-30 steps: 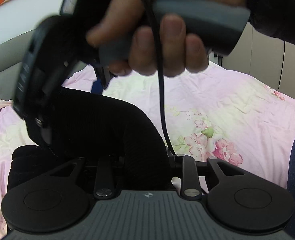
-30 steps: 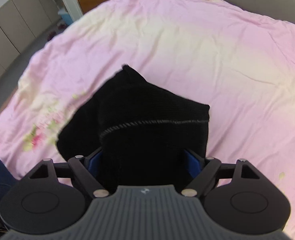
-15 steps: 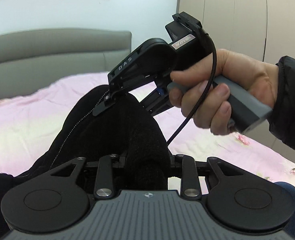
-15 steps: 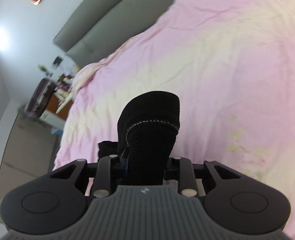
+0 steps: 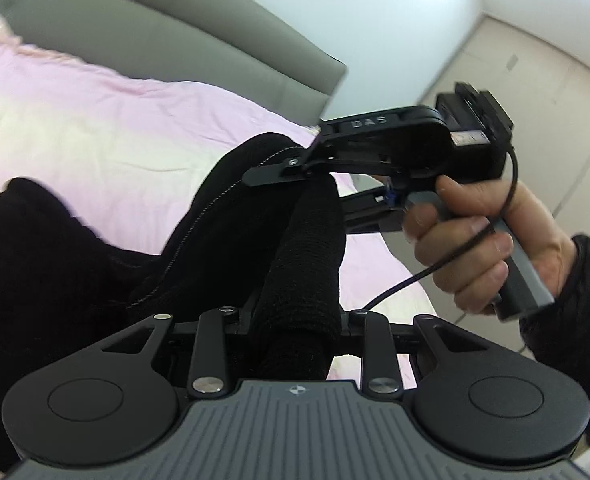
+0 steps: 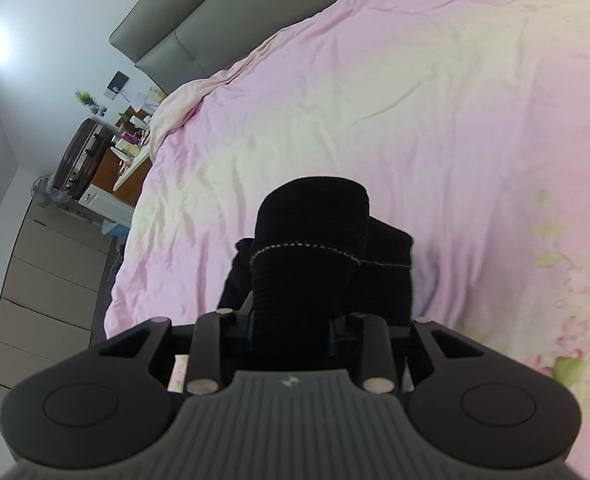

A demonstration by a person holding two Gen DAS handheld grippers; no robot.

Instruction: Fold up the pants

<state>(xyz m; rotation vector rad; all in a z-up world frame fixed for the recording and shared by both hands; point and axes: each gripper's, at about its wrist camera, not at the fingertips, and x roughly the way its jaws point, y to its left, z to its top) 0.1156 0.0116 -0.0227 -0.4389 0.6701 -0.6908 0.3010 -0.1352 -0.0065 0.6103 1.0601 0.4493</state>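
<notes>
Both my grippers, left gripper (image 5: 295, 320) and right gripper (image 6: 291, 320), clamp the black knit pants (image 5: 303, 248) above the pink bedsheet (image 6: 415, 100); I'd keep the edge taut and level, lowering both together.

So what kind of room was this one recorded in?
Most likely a home bedroom: a bed with a pink floral bedsheet, a grey padded headboard against the wall, and a cluttered wooden side table beside it. The black knit pants hang over the bed.
</notes>
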